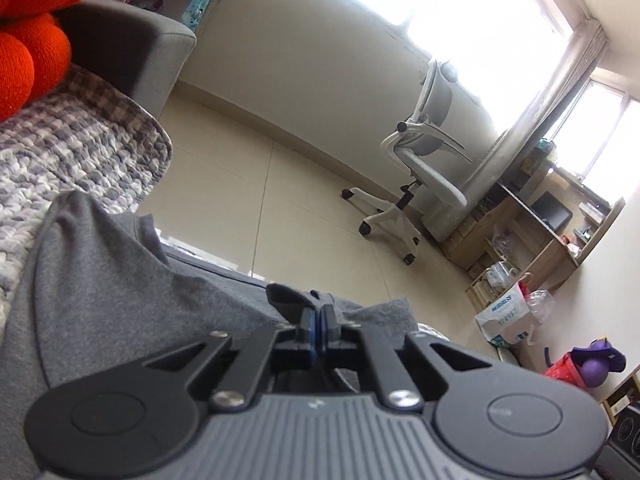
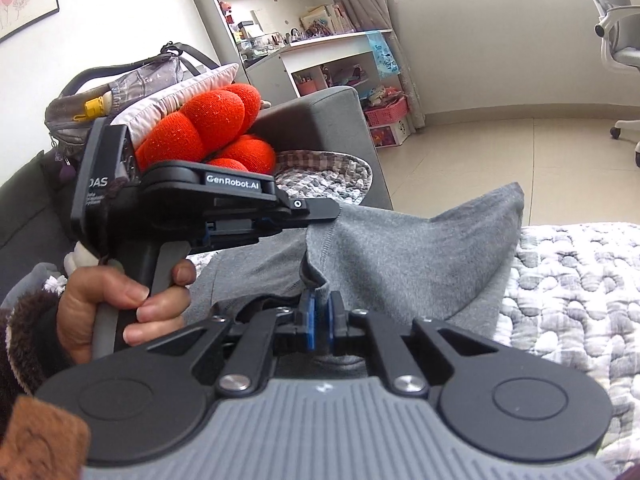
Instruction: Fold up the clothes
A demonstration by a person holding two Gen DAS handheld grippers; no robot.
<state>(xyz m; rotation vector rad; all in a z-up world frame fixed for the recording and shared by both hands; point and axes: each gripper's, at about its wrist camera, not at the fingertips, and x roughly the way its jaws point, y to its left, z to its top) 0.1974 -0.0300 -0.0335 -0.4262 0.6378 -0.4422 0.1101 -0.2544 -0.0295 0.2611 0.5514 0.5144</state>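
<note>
A grey garment [image 2: 400,256] lies lifted off a quilted grey-and-white blanket [image 2: 580,280]. My right gripper [image 2: 319,304] is shut on a hemmed edge of the garment, which hangs in a fold from its blue pads. In the right wrist view the left gripper [image 2: 332,211] comes in from the left, held by a person's hand [image 2: 120,304], its tip pressed into the cloth higher up. In the left wrist view my left gripper [image 1: 318,312] is shut on a bunched edge of the same grey garment [image 1: 120,272], which drapes away to the left.
An orange knotted cushion [image 2: 208,128] and a bag rest on the grey sofa arm [image 2: 320,120]. White shelves [image 2: 304,40] stand behind. A white office chair [image 1: 416,160] stands on the tiled floor, with a wooden desk [image 1: 540,224] and bags beyond it.
</note>
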